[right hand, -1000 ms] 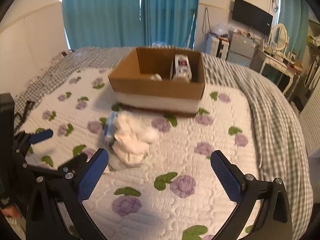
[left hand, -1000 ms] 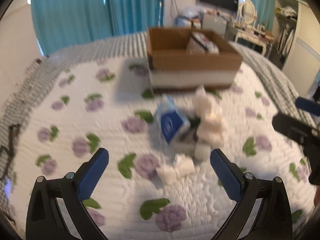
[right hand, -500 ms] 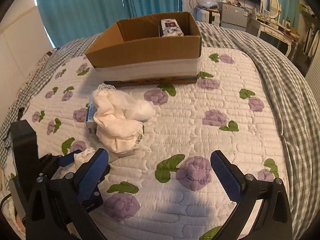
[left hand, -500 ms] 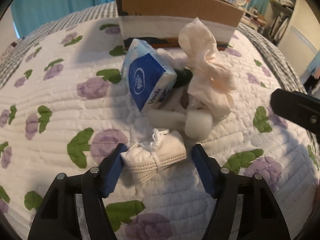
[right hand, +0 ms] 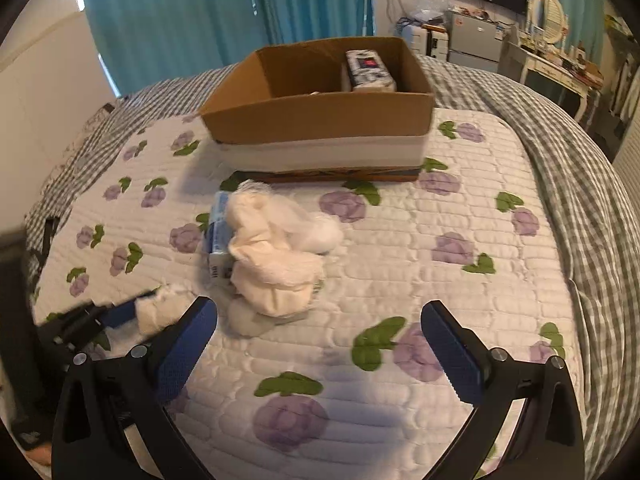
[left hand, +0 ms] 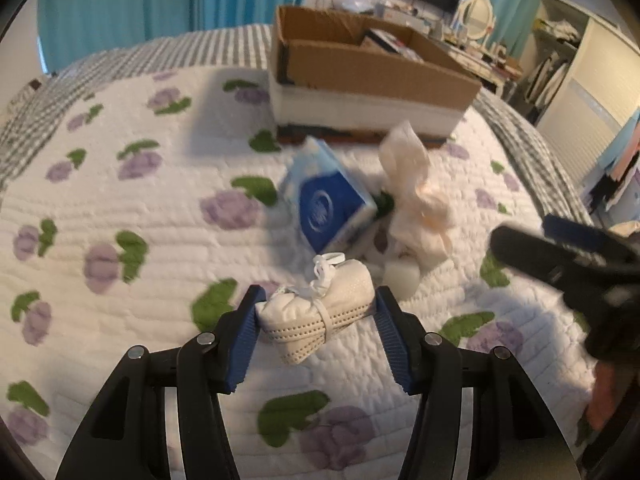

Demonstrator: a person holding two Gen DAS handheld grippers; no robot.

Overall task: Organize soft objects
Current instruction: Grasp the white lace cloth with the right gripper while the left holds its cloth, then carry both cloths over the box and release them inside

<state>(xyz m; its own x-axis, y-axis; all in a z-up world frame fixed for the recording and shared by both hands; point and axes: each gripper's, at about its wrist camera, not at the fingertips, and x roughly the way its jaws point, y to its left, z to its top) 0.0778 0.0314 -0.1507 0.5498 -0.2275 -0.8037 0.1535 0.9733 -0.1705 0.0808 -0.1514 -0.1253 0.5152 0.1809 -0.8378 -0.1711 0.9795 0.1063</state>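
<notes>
A white quilted bedspread (right hand: 400, 248) carries purple flowers with green leaves, over a grey-and-white checked blanket (right hand: 580, 184). The brown cardboard box (right hand: 320, 120) has a white lower band. The soft tissue pack (left hand: 326, 206) is blue and white, the cloth bundle (right hand: 276, 256) cream, the curtains (right hand: 172, 20) teal.

Folded white face mask (left hand: 318, 316), bound by its own ear loops into a small bundle, clamped between the blue pads of the left tongs (left hand: 316, 320) and raised off the bed. Blue tissue pack (left hand: 326, 200) lying tilted on the quilt, touching a crumpled cream cloth (right hand: 276, 256). A white roll (left hand: 402, 276) lies just beside them. Open cardboard box (right hand: 320, 120) behind, holding a patterned pack (right hand: 368, 70).
</notes>
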